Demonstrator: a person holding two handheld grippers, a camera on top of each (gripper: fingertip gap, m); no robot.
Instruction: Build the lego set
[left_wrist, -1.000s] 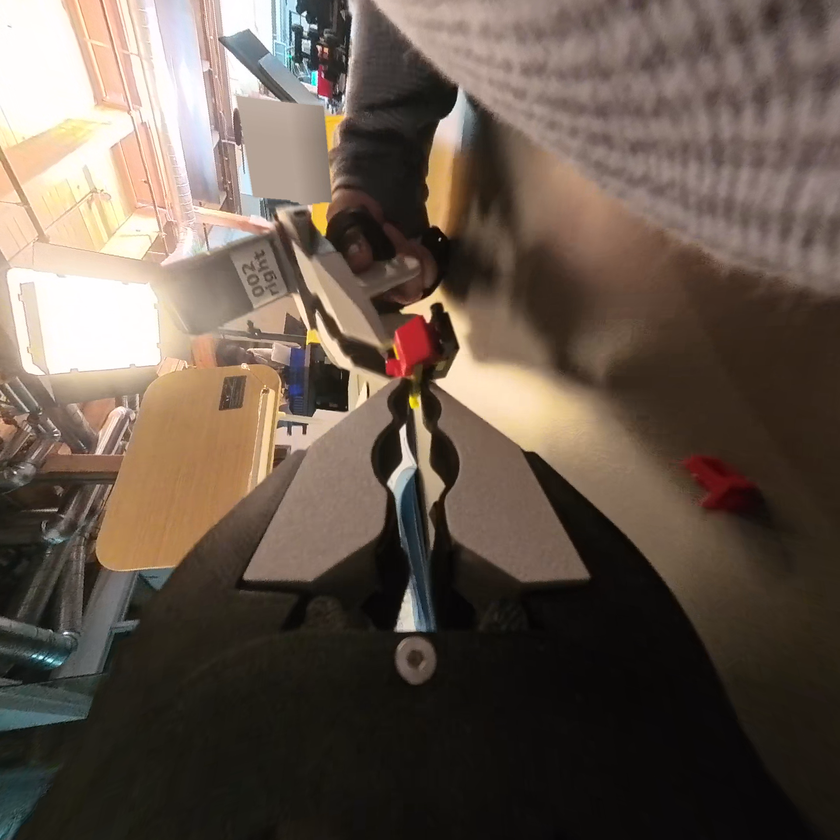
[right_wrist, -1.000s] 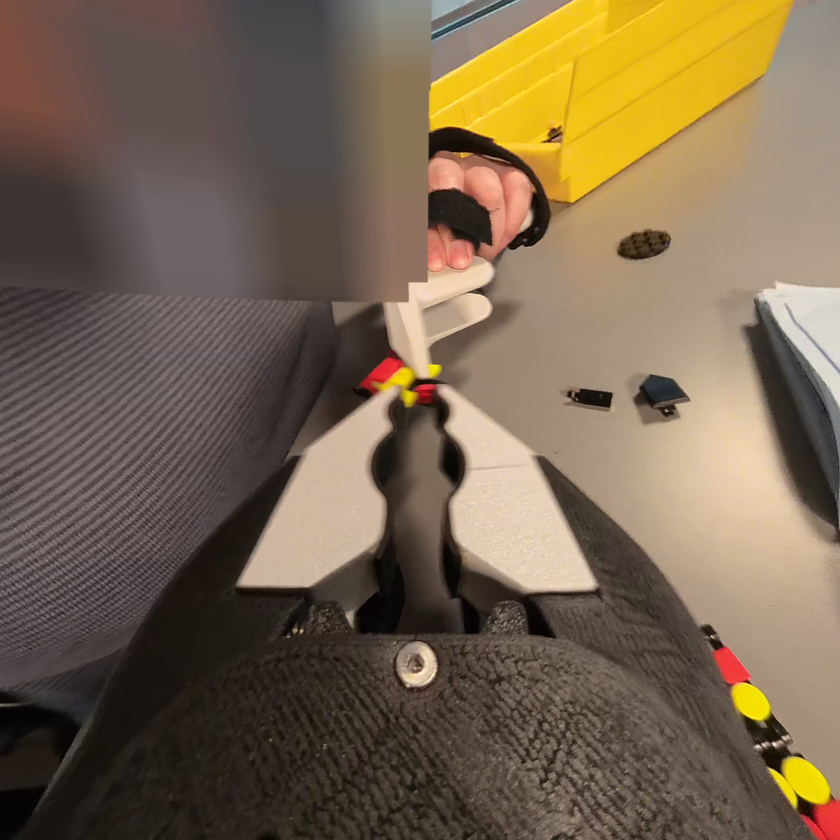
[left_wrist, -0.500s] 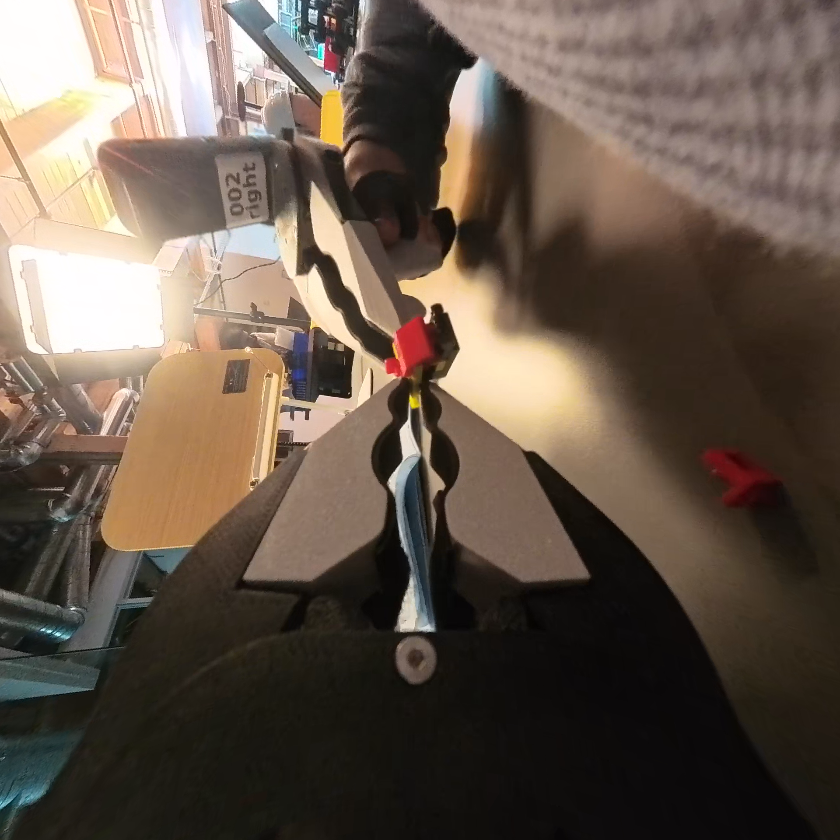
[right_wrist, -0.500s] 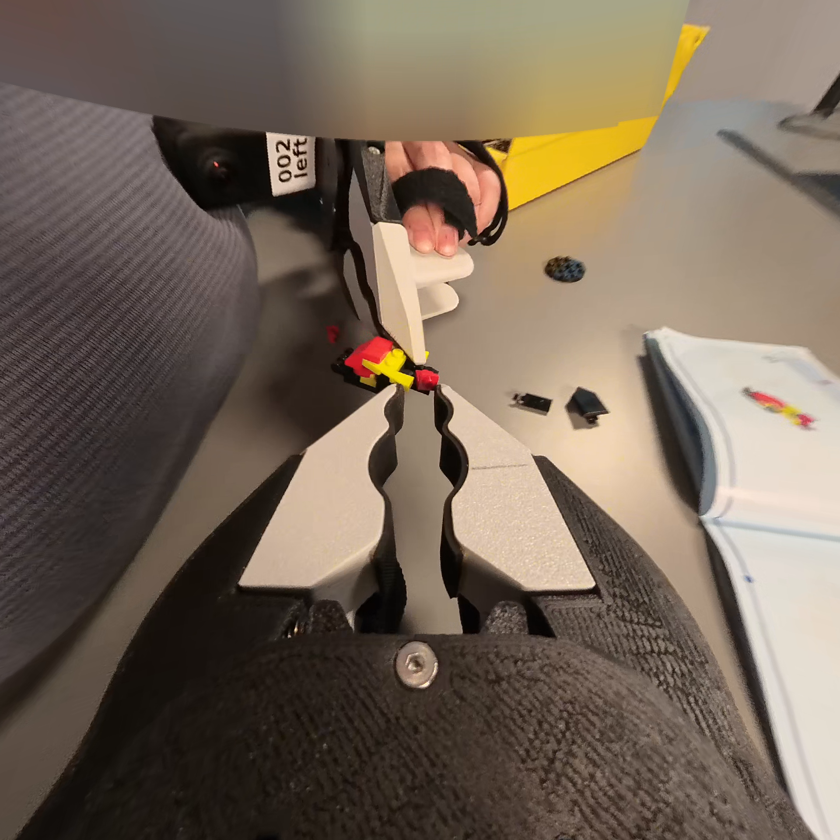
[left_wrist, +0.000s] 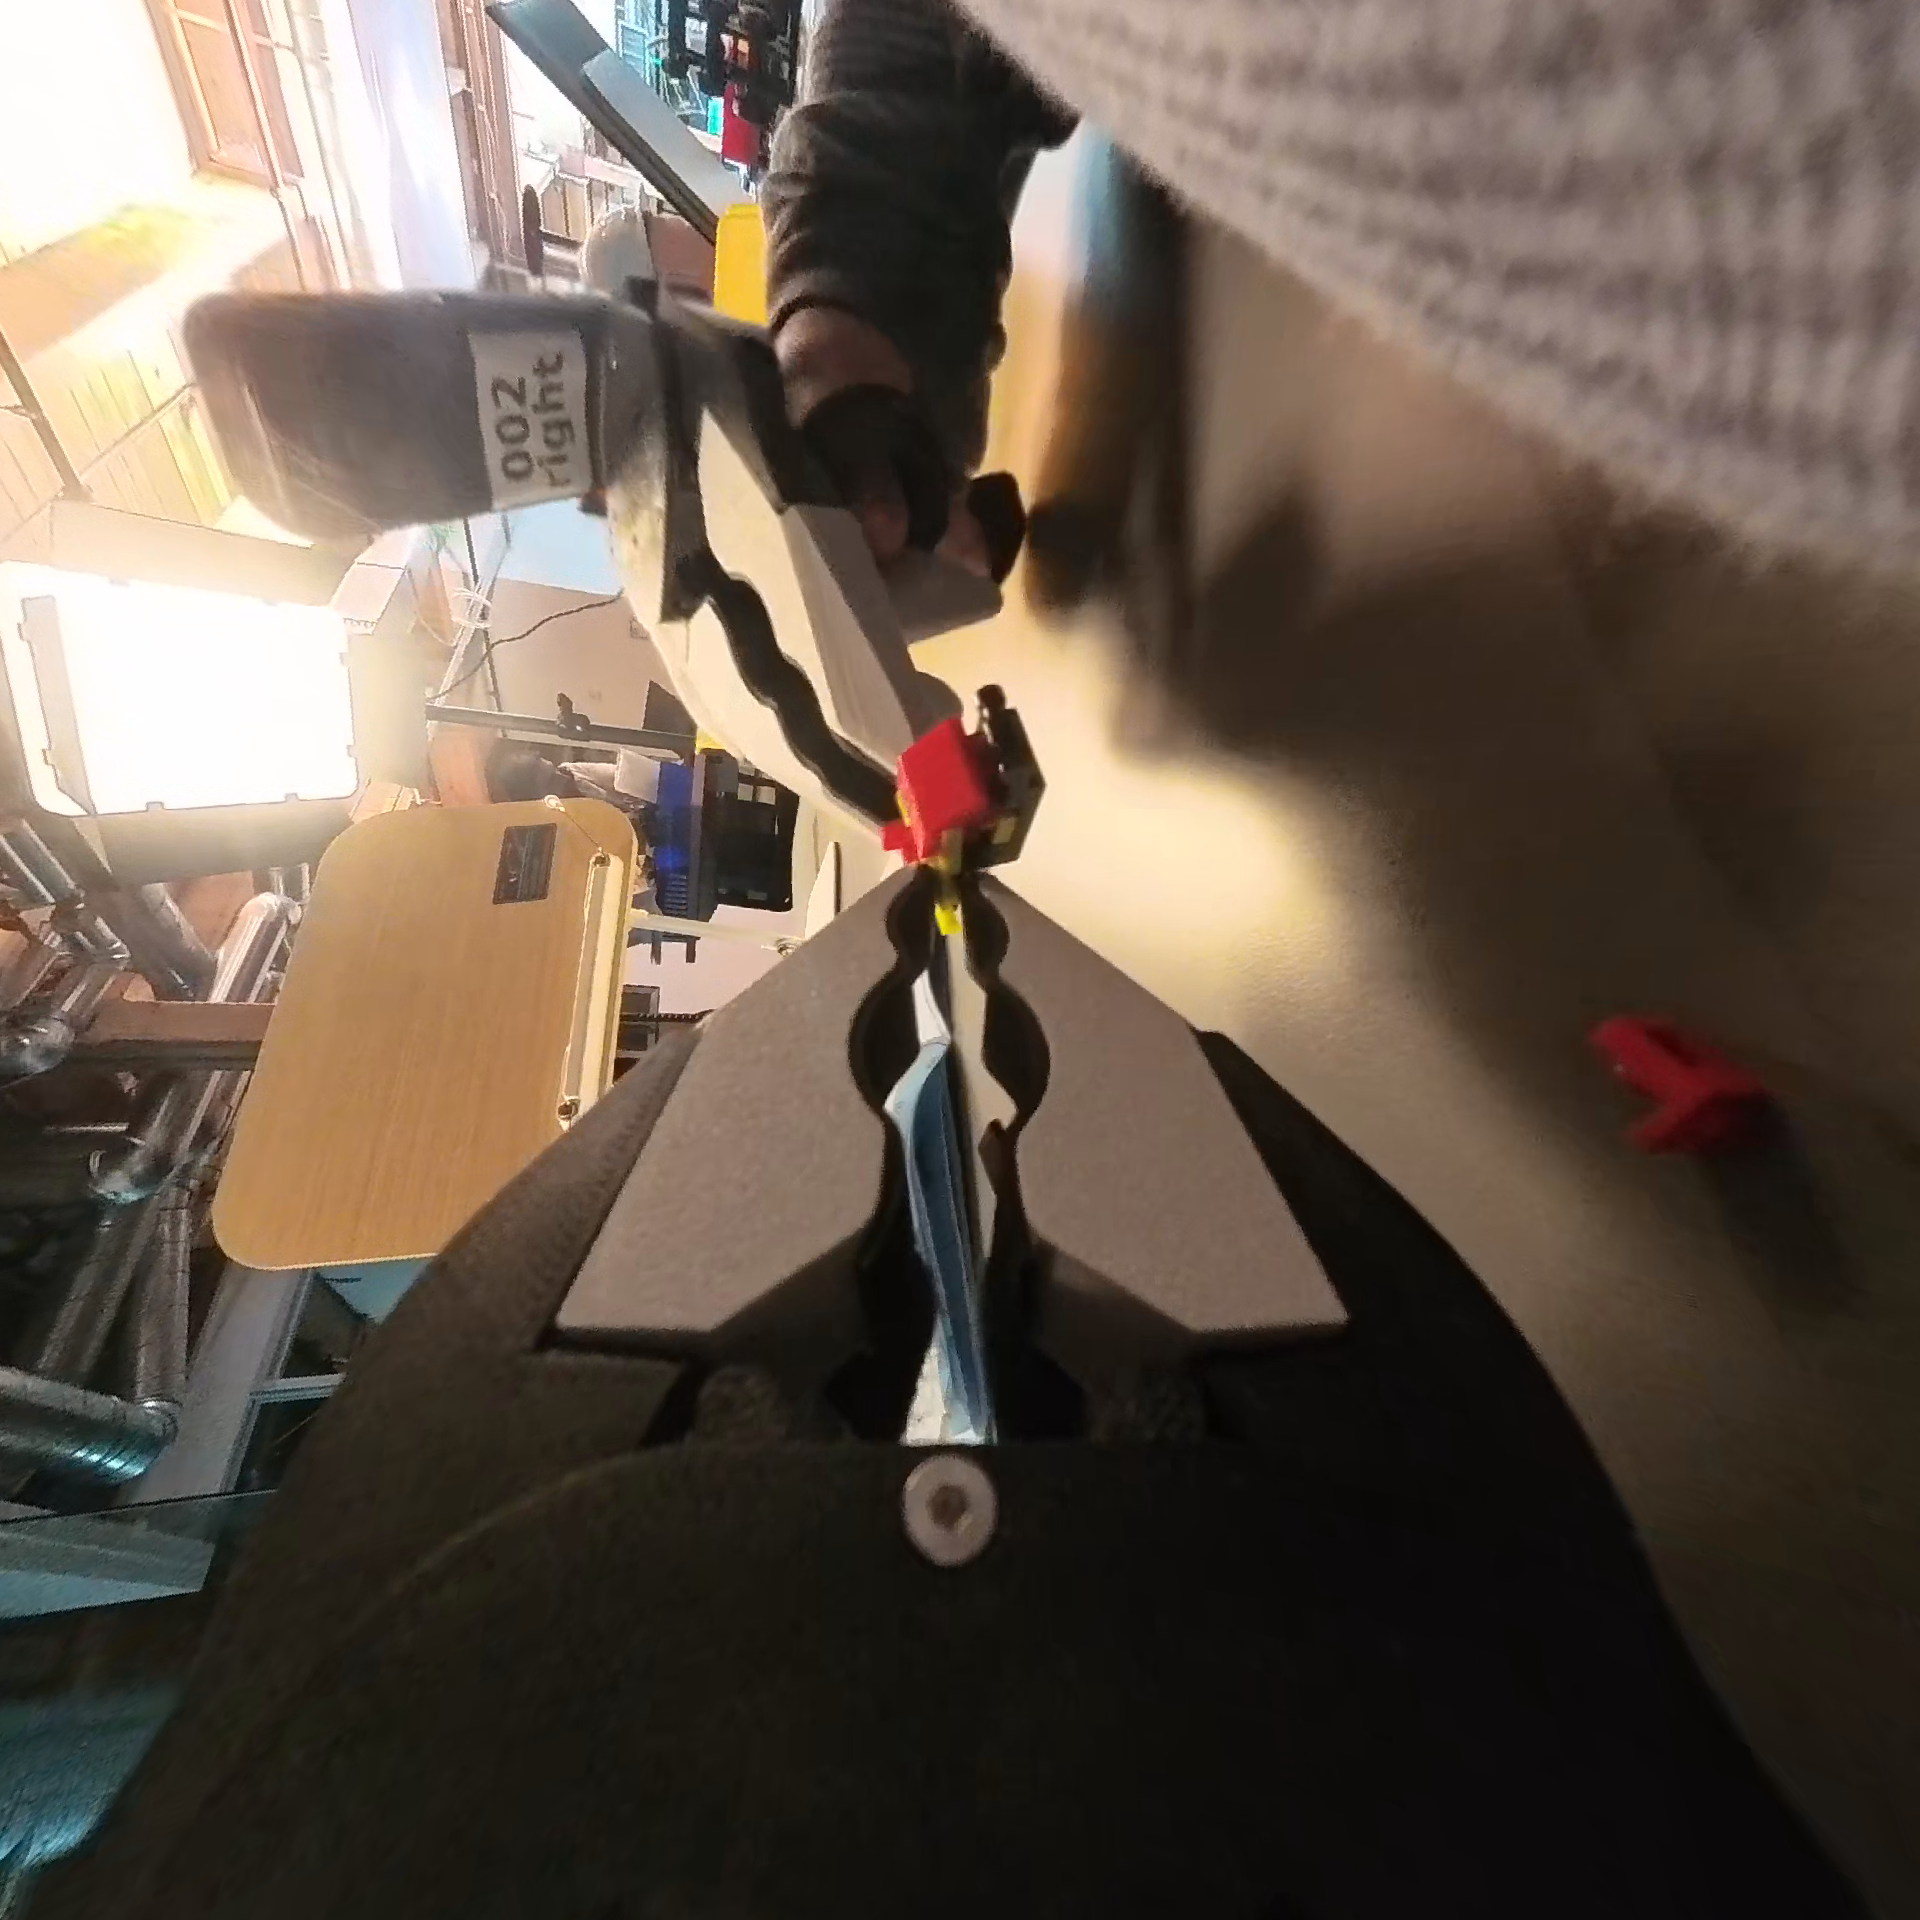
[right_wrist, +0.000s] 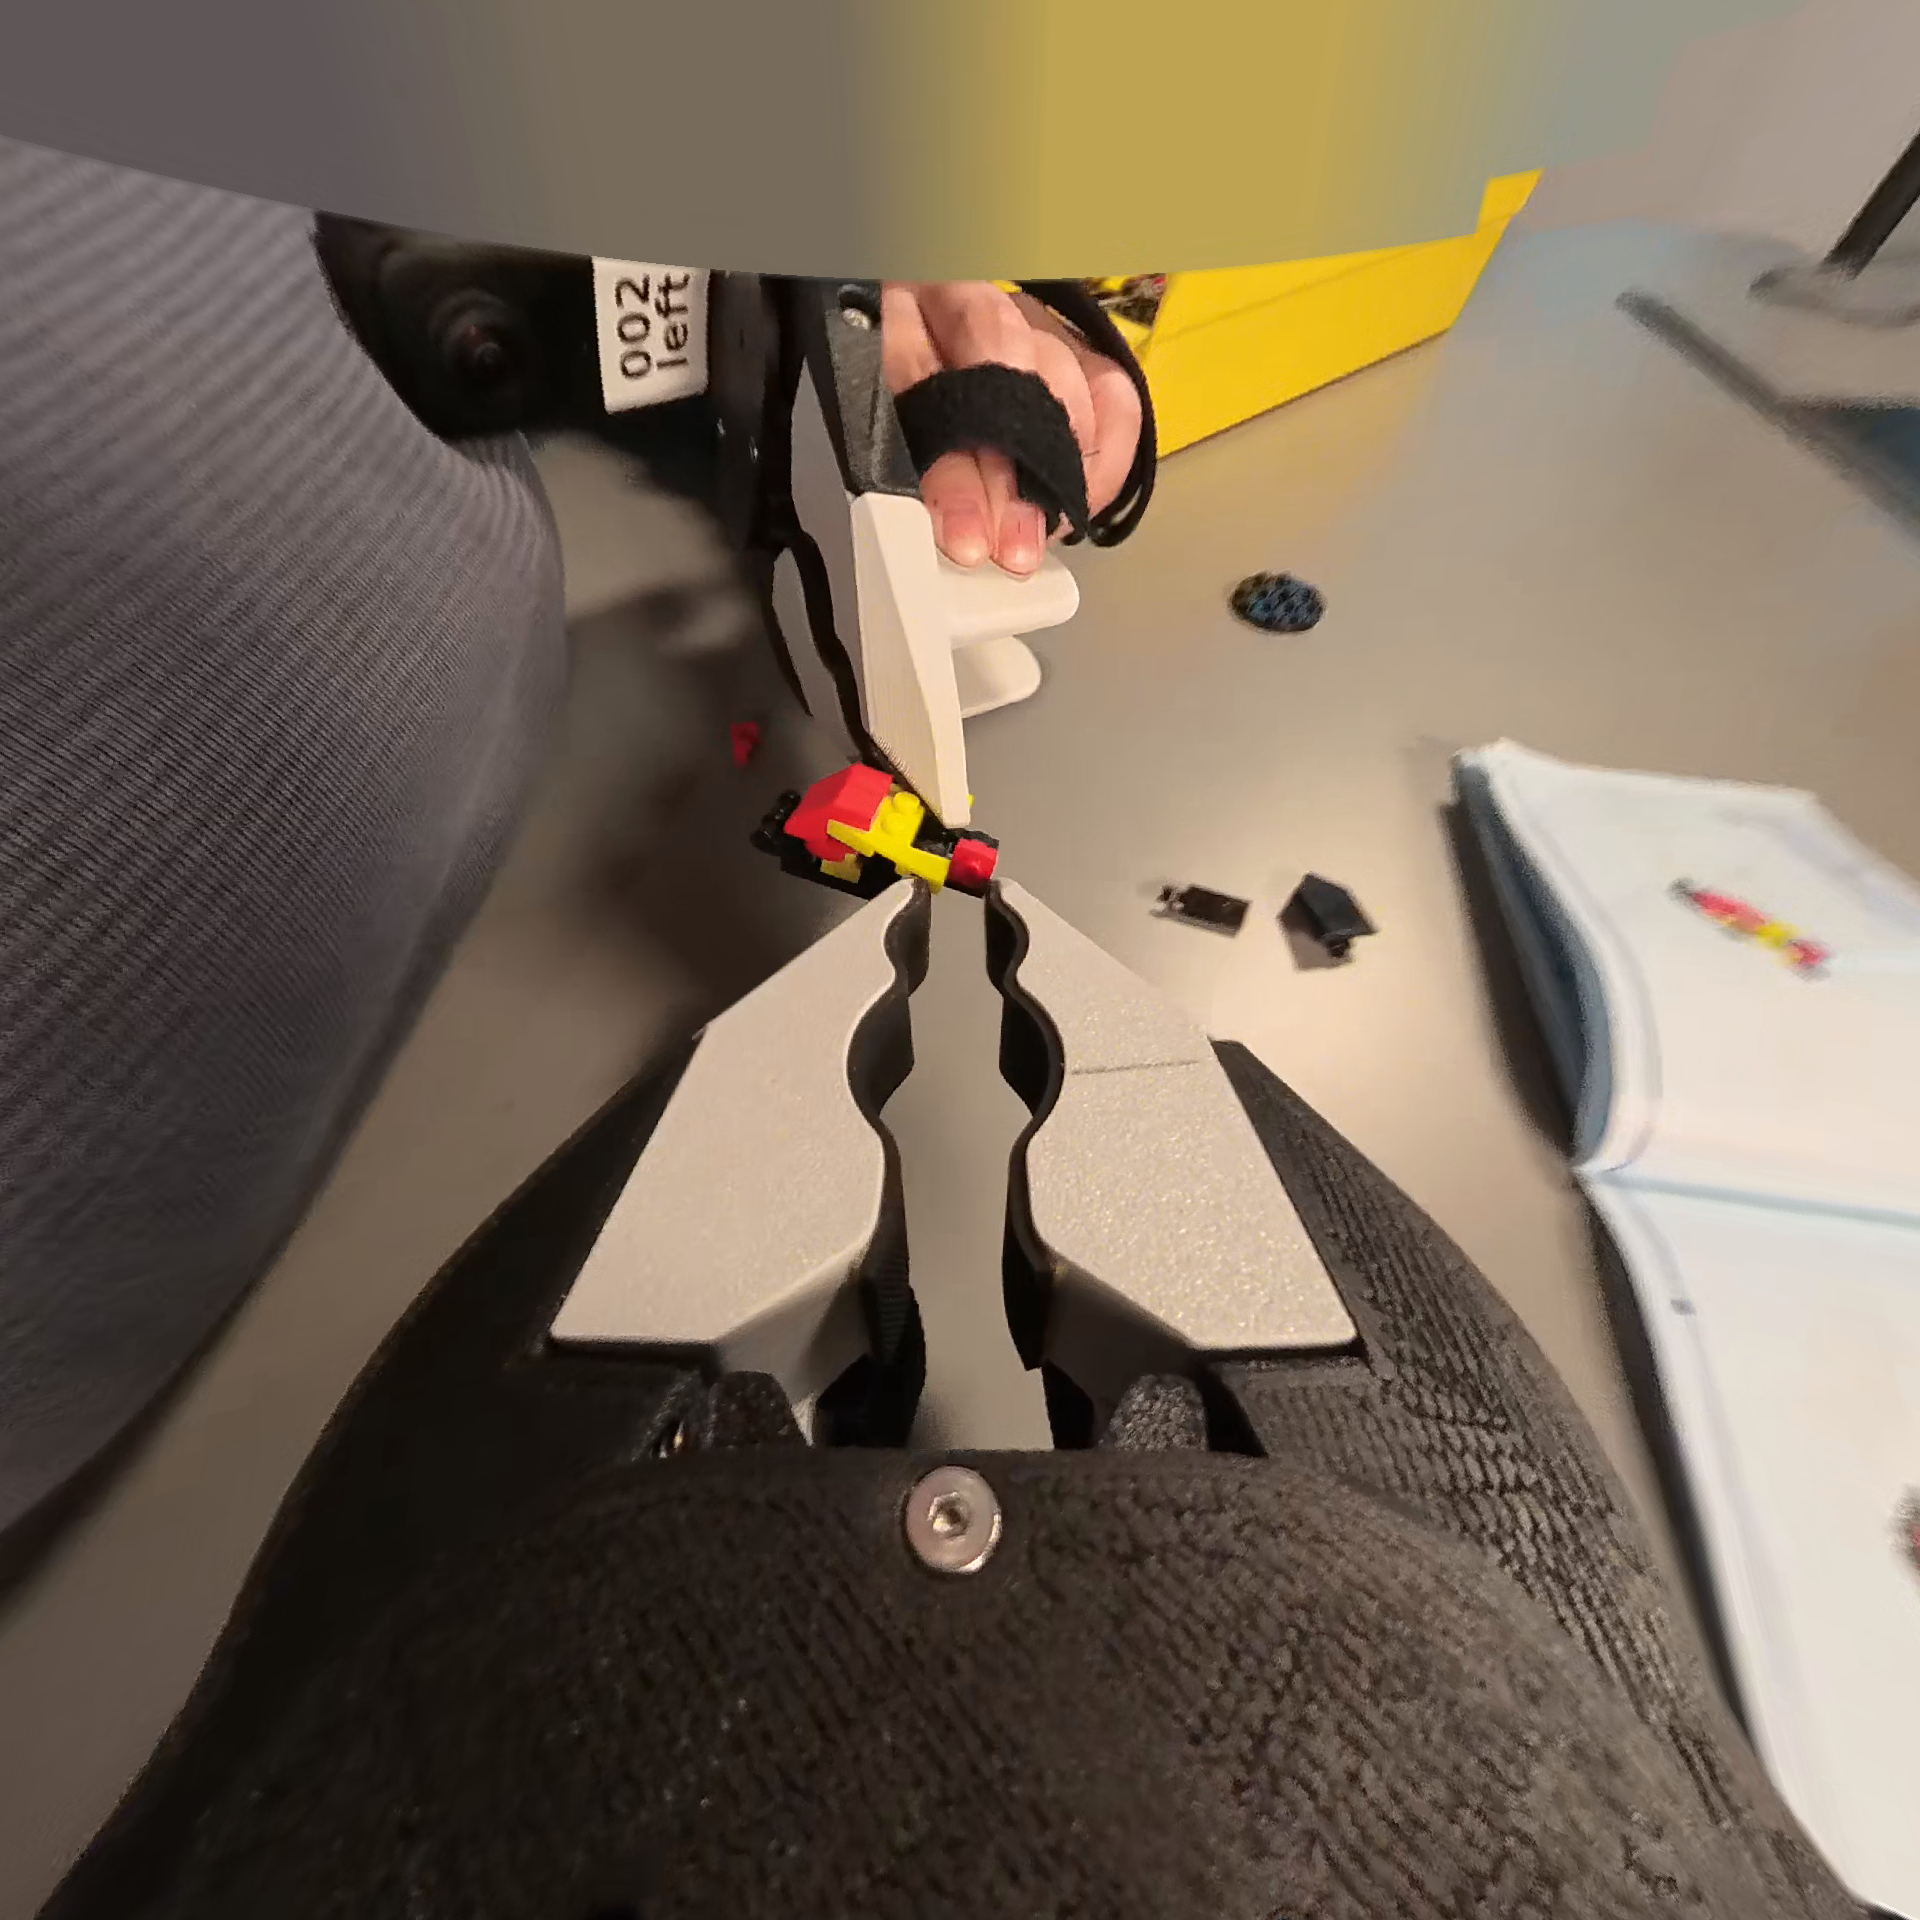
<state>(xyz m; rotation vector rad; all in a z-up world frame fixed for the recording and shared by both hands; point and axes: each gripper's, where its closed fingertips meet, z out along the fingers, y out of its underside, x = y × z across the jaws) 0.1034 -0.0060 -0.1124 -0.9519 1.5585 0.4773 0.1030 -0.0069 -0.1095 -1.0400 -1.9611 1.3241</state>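
Note:
A small red, yellow and black lego model (right_wrist: 883, 831) hangs just above the grey table (right_wrist: 1403, 675). My left gripper (left_wrist: 951, 894) is shut on it; in the right wrist view it comes down from above (right_wrist: 935, 800). My right gripper (right_wrist: 951, 891) has its jaws narrowly apart, pinching the model's near yellow and red end between the tips. In the left wrist view the model (left_wrist: 961, 795) sits at my left fingertips and the right gripper (left_wrist: 896, 805) reaches it from the upper left.
A loose red piece (left_wrist: 1683, 1101) lies on the table near the person's grey sweater (right_wrist: 208, 727). Two black pieces (right_wrist: 1200, 904) (right_wrist: 1330, 909), a round black piece (right_wrist: 1276, 601), an open instruction booklet (right_wrist: 1714, 1039) and a yellow bin (right_wrist: 1299, 312) lie to the right.
The right gripper has swung around the model and its jaws have narrowed; the booklet has come into its view. The left gripper stays shut on the model.

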